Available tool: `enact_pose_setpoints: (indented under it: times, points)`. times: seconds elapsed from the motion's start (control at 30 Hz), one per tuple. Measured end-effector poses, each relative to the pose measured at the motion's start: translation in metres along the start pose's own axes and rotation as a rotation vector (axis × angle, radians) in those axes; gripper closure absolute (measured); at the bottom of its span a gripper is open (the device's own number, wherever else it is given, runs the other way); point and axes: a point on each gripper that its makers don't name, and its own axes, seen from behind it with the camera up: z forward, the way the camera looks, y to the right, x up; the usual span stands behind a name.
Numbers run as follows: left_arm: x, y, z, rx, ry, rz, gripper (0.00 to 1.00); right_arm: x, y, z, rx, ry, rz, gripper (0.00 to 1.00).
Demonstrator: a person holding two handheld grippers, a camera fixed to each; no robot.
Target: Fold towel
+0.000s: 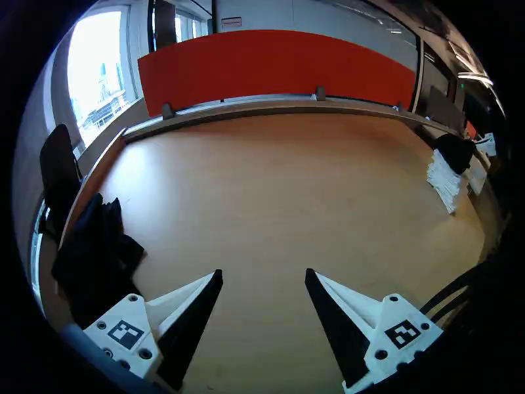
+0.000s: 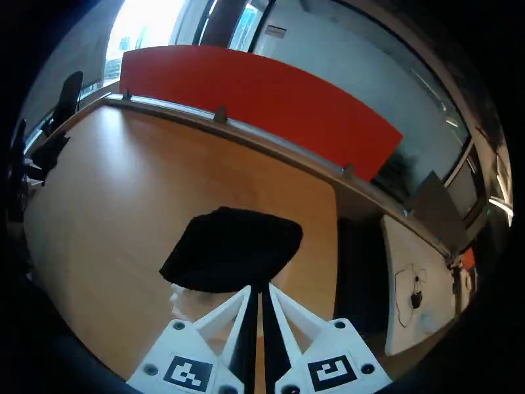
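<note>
The right tool (image 2: 260, 290) is drawn narrow, its tips at the near edge of the black towel (image 2: 233, 246), which lies straight ahead on a stack of white cloths (image 2: 186, 303). I cannot tell whether cloth is pinched. The left tool (image 1: 263, 274) stands wide over bare tabletop (image 1: 275, 190). A dark cloth heap (image 1: 98, 256) lies close on its left, probably the next towel.

left gripper view: low over table (image 1: 275, 190), facing red screen (image 1: 275, 65) | right gripper view: likewise, angled
</note>
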Motion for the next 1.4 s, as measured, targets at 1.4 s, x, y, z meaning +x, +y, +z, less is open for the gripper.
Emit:
enact_pose_setpoints:
  times: [1.4]
  points:
    - [-0.006, -0.011, -0.008, 0.019, -0.002, 0.007, 0.07, -0.083, 0.013, 0.029, -0.045, -0.192, 0.101, 0.95]
